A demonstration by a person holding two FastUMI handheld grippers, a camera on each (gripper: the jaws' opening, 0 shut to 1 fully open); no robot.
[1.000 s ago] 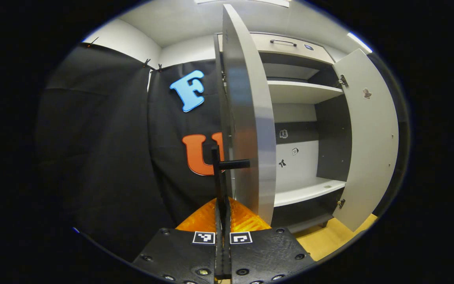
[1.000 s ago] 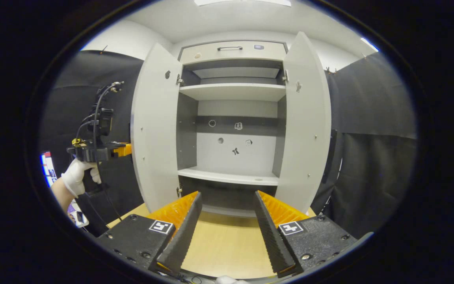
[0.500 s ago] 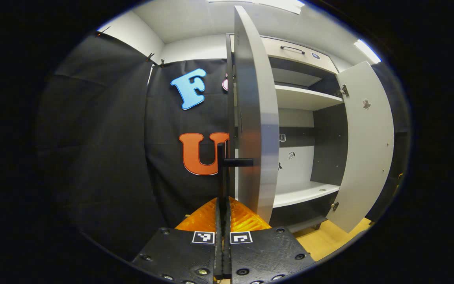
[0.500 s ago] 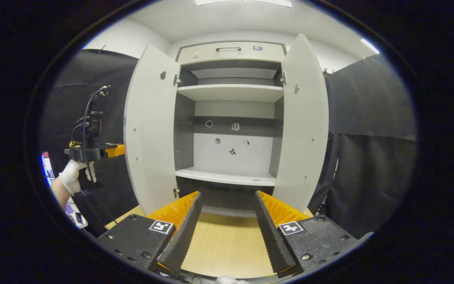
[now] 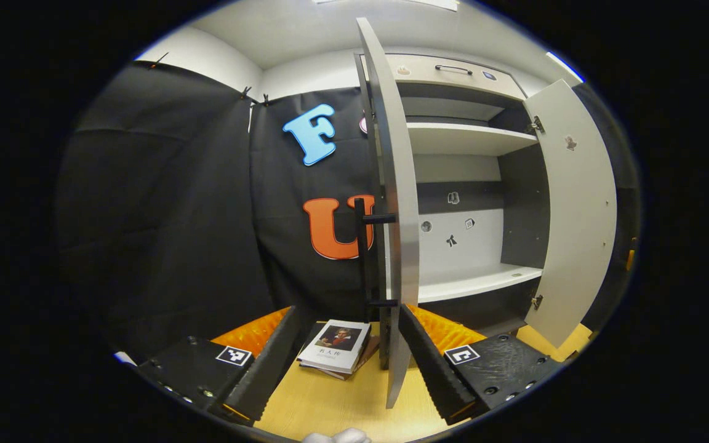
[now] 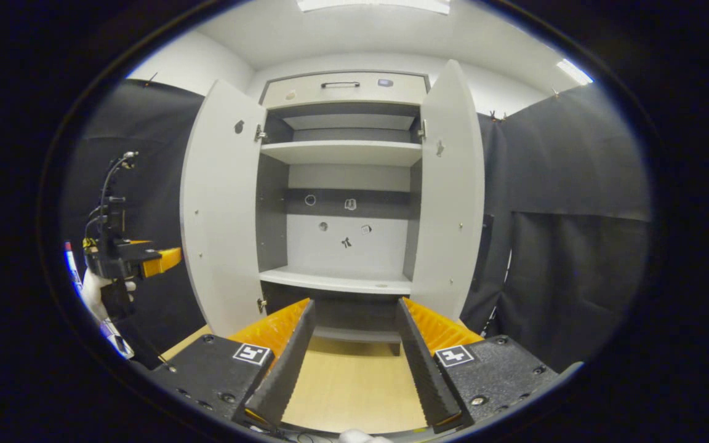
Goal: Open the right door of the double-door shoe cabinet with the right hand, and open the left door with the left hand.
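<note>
Both cabinet doors swung wide, left door and right door, so left tongs and right tongs are held spread and empty, clear of the handle.

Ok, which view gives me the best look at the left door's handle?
The left gripper view. The black bar handle stands close ahead on the outer face of the left door, clear of the open left gripper. The right gripper view shows that door's inner face, which hides the handle.
</note>
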